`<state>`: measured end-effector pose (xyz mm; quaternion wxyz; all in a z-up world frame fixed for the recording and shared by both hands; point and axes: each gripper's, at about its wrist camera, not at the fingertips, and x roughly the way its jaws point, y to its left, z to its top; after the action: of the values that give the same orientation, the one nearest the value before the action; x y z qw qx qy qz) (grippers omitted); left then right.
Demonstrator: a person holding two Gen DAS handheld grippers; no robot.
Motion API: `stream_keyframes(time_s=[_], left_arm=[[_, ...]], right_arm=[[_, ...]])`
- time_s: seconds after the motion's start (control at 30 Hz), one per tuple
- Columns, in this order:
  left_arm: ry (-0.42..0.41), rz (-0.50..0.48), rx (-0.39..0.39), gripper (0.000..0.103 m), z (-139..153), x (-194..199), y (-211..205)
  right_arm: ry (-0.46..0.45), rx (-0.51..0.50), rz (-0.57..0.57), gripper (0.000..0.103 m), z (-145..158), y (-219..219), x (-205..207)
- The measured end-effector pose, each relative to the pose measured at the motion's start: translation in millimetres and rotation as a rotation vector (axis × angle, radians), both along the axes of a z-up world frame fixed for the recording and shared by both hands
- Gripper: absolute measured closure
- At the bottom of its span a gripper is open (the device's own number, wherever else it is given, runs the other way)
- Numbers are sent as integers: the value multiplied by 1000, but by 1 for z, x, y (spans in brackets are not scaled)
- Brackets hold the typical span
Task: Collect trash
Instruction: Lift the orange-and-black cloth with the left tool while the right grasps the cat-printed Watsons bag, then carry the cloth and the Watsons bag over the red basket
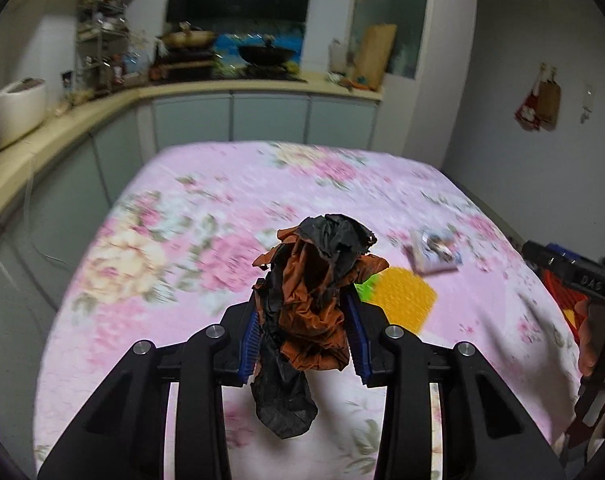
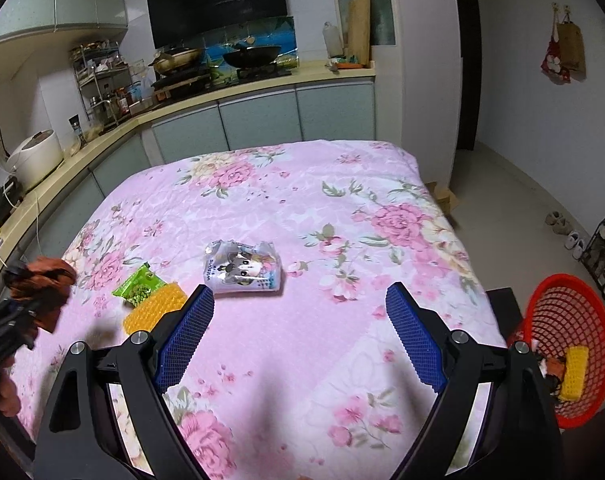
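A crumpled orange-and-black wrapper (image 1: 306,304) is pinched between the blue pads (image 1: 249,340) of the left gripper (image 1: 304,344), held clear above the pink floral cloth (image 1: 206,208); its black tail hangs below the fingers. On the cloth lie a green packet (image 2: 139,285) touching a yellow sponge (image 2: 154,307), and a cartoon-printed pack (image 2: 242,267) near the middle. The right gripper (image 2: 300,336) hovers over the cloth with its jaws spread wide and nothing between them, the printed pack just beyond its fingertips. At the right edge, beside the table, a red basket (image 2: 574,312) holds a yellow sponge piece (image 2: 573,372) and some scraps.
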<state>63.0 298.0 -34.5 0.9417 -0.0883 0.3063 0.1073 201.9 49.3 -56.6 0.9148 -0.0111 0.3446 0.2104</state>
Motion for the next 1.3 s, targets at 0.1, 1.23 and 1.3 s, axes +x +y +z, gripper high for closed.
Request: stream_keyframes(time_s=[0.1, 1.23, 1.3], left_arm=[[-22, 52, 34, 68, 5, -4, 5], [-32, 144, 36, 67, -2, 1, 23], [-37, 148, 43, 67, 0, 0, 21]], right_arm=[[31, -10, 23, 18, -12, 16, 12], [53, -139, 119, 36, -54, 95, 67], [34, -124, 120, 36, -45, 90, 60]])
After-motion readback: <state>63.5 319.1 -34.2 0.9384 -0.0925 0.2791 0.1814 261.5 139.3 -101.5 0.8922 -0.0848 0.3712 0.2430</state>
